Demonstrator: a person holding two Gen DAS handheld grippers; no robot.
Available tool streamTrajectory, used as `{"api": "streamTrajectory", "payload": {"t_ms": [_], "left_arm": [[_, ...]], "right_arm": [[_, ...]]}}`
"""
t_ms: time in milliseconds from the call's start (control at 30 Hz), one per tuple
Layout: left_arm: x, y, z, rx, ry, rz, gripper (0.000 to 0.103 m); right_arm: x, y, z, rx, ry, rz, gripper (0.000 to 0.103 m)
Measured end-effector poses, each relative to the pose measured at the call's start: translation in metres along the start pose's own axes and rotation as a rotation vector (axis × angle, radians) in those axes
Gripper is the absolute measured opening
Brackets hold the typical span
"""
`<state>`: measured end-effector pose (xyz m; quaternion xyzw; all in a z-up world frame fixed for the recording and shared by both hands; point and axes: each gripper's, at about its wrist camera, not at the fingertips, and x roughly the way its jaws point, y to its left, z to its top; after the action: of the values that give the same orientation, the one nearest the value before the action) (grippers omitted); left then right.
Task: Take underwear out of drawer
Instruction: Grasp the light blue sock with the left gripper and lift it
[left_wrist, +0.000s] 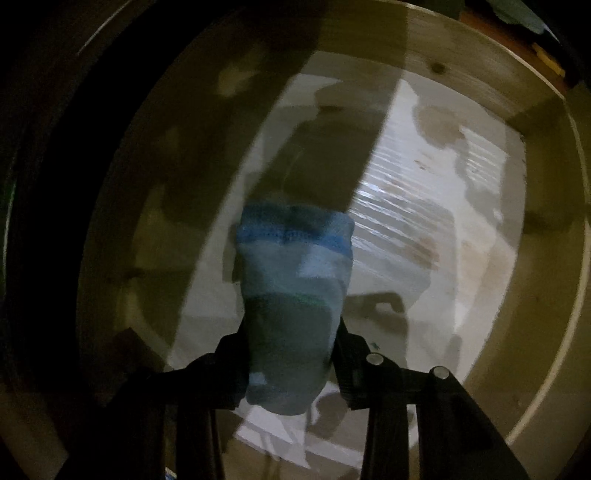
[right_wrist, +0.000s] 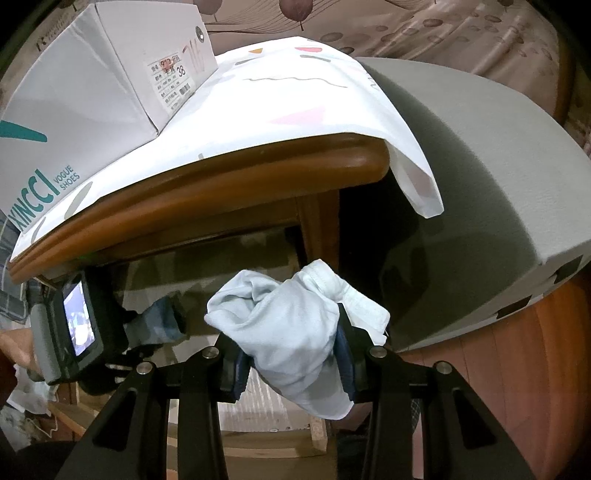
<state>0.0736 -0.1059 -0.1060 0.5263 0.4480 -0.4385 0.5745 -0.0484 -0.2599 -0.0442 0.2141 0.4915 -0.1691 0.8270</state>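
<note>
Right wrist view, shoe box (right_wrist: 92, 85) on cloth-covered wooden tabletop (right_wrist: 258, 173)

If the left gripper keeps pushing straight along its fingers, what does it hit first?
Most likely the drawer's pale lined floor. The left gripper points steeply down into the drawer, already shut on a blue-banded garment that would touch bottom before the fingers. Depth is hard to judge in the dim view.

A home, most likely a bedroom: a brown wooden cabinet (right_wrist: 258, 177) with a patterned white cloth (right_wrist: 295, 96) spread over its top, a shoe box (right_wrist: 92, 85) standing on that cloth, a floral curtain (right_wrist: 424, 26) behind, and a wooden drawer (left_wrist: 461, 74) lined with white paper
</note>
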Motion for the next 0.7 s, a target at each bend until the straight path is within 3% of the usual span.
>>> {"api": "streamTrajectory", "payload": {"t_ms": [500,700], "left_arm": [[-0.042,-0.016,-0.008,-0.089,-0.033,0.027,0.038],[-0.069,-0.011,-0.023,-0.162,-0.084,0.083,0.038]], "right_arm": [[0.002,0.002,-0.002,-0.026,0.014,0.003,0.036],[0.003,0.004,-0.003,-0.033,0.022,0.003,0.036]]}}
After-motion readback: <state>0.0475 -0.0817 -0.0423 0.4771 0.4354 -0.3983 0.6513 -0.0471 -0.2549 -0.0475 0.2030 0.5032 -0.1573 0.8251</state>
